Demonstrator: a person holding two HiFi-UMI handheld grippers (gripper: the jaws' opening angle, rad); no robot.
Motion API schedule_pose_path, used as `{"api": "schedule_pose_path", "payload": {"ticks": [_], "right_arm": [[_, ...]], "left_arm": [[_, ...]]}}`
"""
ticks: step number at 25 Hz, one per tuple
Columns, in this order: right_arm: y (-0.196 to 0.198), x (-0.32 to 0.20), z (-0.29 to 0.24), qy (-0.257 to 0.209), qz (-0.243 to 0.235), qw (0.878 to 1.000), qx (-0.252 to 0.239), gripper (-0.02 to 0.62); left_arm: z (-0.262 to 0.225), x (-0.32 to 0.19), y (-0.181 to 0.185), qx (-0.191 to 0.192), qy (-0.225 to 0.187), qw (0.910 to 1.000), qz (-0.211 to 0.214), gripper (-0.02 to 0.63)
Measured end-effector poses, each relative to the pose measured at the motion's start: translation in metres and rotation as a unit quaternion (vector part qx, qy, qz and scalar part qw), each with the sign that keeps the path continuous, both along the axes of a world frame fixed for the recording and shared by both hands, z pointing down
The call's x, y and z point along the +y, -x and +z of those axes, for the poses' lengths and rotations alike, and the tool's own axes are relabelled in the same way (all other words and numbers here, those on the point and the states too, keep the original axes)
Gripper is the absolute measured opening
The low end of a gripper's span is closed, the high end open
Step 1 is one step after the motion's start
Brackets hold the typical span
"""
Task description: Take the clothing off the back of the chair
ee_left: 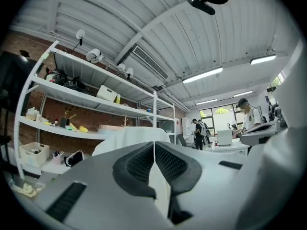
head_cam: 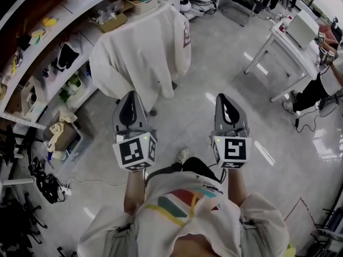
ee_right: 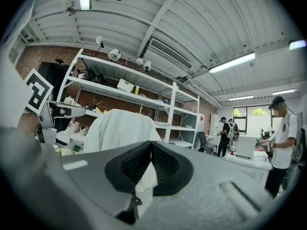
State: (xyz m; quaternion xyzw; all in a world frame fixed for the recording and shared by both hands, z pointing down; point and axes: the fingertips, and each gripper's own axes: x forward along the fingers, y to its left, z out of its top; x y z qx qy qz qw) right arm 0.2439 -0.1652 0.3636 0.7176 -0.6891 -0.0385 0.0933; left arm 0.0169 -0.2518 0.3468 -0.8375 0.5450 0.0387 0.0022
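Note:
A white garment (head_cam: 144, 47) hangs over the back of a chair, in front of the shelving, and hides the chair almost completely. Both grippers are held level a short way from it, over the floor, pointing toward it. My left gripper (head_cam: 130, 96) is shut with nothing in it and points at the garment's lower hem. My right gripper (head_cam: 221, 96) is also shut and empty, off to the right of the garment. In the left gripper view the garment (ee_left: 125, 134) rises just beyond the closed jaws (ee_left: 154, 145). In the right gripper view the garment (ee_right: 120, 126) stands left of the closed jaws (ee_right: 151, 145).
White shelving (head_cam: 64, 31) full of boxes and small items runs behind the chair. A cardboard box (head_cam: 61, 135) and cables (head_cam: 45, 183) lie on the floor at left. A white table (head_cam: 289, 42) with a person (head_cam: 321, 84) beside it stands at the right.

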Motion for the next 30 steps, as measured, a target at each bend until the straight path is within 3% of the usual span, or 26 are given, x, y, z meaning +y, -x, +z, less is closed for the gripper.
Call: {"api": "schedule_pose_path", "payload": {"ticks": [7, 12, 16, 22, 26, 30], "right_arm": [[0.031, -0.016, 0.020, 0.024, -0.060, 0.998, -0.002, 0.005], [0.038, -0.015, 0.019, 0.019, -0.081, 0.996, -0.021, 0.005], [0.041, -0.015, 0.015, 0.008, -0.070, 0.997, -0.031, 0.005], [0.042, -0.033, -0.004, -0.016, -0.032, 0.999, -0.023, 0.005], [0.035, -0.045, -0.012, -0.028, -0.006, 0.999, -0.042, 0.005], [0.024, -0.056, -0.017, -0.029, -0.011, 0.998, -0.053, 0.005]], "left_arm": [[0.008, 0.012, 0.045, -0.001, 0.011, 0.9977, -0.067, 0.018], [0.015, 0.023, 0.052, -0.012, 0.027, 0.9968, -0.075, 0.018], [0.017, 0.014, 0.053, -0.013, 0.029, 0.9975, -0.063, 0.018], [-0.011, -0.017, 0.065, -0.013, 0.002, 0.9988, -0.048, 0.018], [-0.009, -0.037, 0.071, -0.015, 0.009, 0.9983, -0.056, 0.018], [-0.010, -0.042, 0.064, -0.024, 0.006, 0.9980, -0.059, 0.018]]}}
